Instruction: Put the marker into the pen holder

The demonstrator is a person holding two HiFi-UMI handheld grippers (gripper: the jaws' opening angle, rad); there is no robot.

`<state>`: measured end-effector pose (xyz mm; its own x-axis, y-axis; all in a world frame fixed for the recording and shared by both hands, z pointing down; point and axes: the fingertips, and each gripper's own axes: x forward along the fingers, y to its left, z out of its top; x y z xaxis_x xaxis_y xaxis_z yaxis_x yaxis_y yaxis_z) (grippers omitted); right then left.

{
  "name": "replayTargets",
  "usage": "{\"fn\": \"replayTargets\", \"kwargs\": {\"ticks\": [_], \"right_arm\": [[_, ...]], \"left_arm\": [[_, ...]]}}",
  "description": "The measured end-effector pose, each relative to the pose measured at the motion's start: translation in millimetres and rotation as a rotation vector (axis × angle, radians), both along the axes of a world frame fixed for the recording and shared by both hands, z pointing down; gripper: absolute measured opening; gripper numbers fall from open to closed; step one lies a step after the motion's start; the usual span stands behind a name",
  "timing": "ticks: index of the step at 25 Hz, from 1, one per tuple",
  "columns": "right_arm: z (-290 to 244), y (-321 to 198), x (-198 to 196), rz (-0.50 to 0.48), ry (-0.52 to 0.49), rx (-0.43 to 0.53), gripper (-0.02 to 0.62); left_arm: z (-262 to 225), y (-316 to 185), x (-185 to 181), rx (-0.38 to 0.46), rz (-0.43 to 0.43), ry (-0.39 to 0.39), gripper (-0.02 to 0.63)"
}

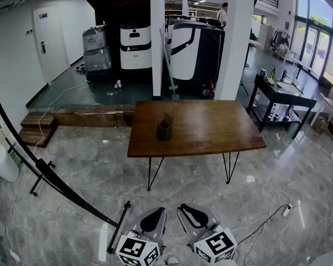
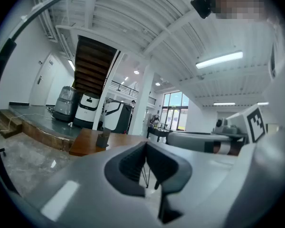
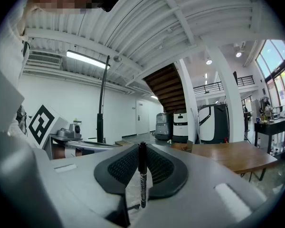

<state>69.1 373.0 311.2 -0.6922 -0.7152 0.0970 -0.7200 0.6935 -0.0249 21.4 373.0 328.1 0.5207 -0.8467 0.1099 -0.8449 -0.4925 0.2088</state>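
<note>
Right hand-held gripper [image 3: 142, 159]: clamped on the marker [image 3: 142, 182]. In the right gripper view the black marker stands upright between the two ribbed pads. Its top end sits level with the pad tips, and its printed barrel hangs out below them. Pads press it from both sides.

Left hand-held gripper [image 2: 146, 161]: jaws brought together, pad against pad, with nothing between them in the left gripper view.

Head view: I hold both tools low at the near edge of the frame, over the grey marble floor [image 1: 89, 165]. The left hand-held gripper [image 1: 154, 219] and the right hand-held gripper [image 1: 193, 216] sit just beside each other, their marker cubes nearest to me. I cannot make out the marker itself in this view.

Pen holder [image 1: 165, 128]: a dark cup standing upright on the wooden desk [image 1: 211, 129], in the left half of the top. It is well apart from both tools, with open floor between them. The left gripper view also shows the pen holder [image 2: 103, 139], on the near corner of the desk [image 2: 85, 139]. The right gripper view shows a stretch of the desk [image 3: 232, 153] off to the right of the jaws.

The marker is in my right tool, not in the holder.

Behind the desk: a white pillar [image 1: 157, 37] and a black side table [image 1: 283, 96] to the right.
</note>
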Motion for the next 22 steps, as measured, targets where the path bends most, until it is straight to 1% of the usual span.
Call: {"fn": "replayTargets", "kwargs": {"ticks": [3, 7, 12, 17, 22], "right_arm": [[4, -1, 3, -0.010, 0.003, -0.003, 0.041], [8, -8, 7, -0.013, -0.002, -0.008, 0.041], [17, -21, 11, -0.022, 0.008, -0.019, 0.041], [30, -47, 10, -0.014, 0.017, -0.045, 0.041], [38, -98, 1, -0.010, 0.023, -0.050, 0.041]], "left_arm": [[4, -1, 8, -0.011, 0.006, 0.017, 0.002], [9, -8, 16, -0.011, -0.010, 0.013, 0.002], [23, -20, 23, -0.052, -0.017, 0.032, 0.002], [31, -52, 18, -0.077, -0.023, 0.023, 0.002], [35, -104, 9, -0.090, -0.019, 0.020, 0.002]]}}
